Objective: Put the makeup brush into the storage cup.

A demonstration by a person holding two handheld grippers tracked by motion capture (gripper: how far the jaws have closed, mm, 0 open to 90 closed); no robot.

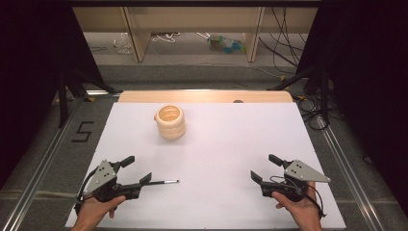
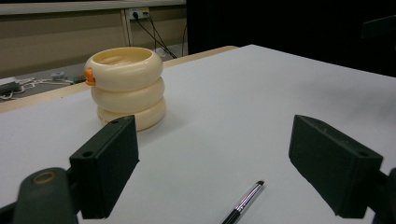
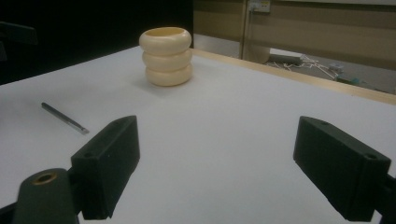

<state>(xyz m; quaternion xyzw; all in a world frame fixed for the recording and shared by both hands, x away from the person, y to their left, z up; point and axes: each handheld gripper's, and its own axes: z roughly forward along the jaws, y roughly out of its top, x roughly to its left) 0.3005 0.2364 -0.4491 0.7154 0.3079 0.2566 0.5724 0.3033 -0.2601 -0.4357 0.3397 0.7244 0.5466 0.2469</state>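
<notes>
We're holding the left gripper [image 1: 137, 169] down by the near left corner of the white table [image 1: 226, 144], its jaws standing wide apart with nothing in them, and a thin dark brush [image 1: 162, 182] is lying flat on the surface, one end just beside the near jaw and the rest pointing toward the middle of the near edge. Farther back, left of center and near the far edge, a cream ribbed holder [image 1: 170, 122] is sitting upright, well apart from both tools. Over by the near right corner we're hovering the right gripper [image 1: 264, 168], jaws also spread wide and gripping nothing.
</notes>
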